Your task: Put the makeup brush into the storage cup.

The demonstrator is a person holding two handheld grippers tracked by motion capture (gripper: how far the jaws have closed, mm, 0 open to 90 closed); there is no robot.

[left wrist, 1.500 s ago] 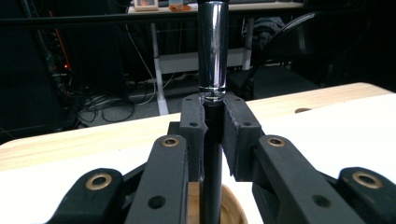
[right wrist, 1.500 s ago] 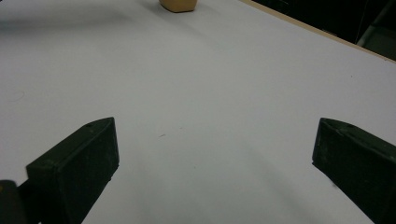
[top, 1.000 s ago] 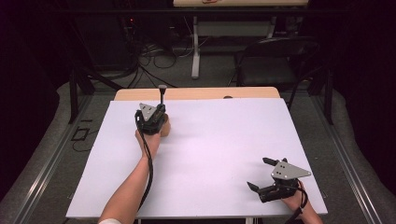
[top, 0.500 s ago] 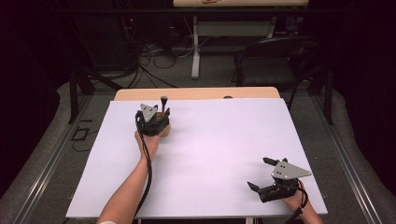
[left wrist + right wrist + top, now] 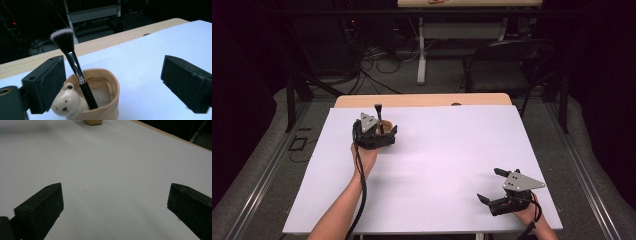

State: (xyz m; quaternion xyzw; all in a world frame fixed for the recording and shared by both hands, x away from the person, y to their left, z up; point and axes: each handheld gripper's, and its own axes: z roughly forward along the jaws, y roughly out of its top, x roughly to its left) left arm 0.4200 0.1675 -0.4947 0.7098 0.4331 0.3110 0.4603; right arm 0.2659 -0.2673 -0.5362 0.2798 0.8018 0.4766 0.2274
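Note:
A tan ceramic cup (image 5: 100,100) with a small spotted animal figure on its rim stands at the far left of the white table, and it is also visible from above (image 5: 384,125). A black-handled makeup brush (image 5: 75,67) leans in it, bristles up (image 5: 378,112). My left gripper (image 5: 112,85) is open, its jaws wide on either side of the cup, the left jaw close to the figure. It sits just behind the cup in the high view (image 5: 382,134). My right gripper (image 5: 490,186) rests open near the front right corner, with nothing between its jaws (image 5: 115,207).
The white sheet (image 5: 452,150) covers most of the wooden table, whose bare strip (image 5: 422,100) shows at the far edge. A dark chair (image 5: 507,60) and cables lie beyond the table. The cup's base (image 5: 93,122) shows far off in the right gripper view.
The brush stands lower than a second ago, down in the cup. My left gripper has drawn back slightly toward the person. The right gripper has not moved.

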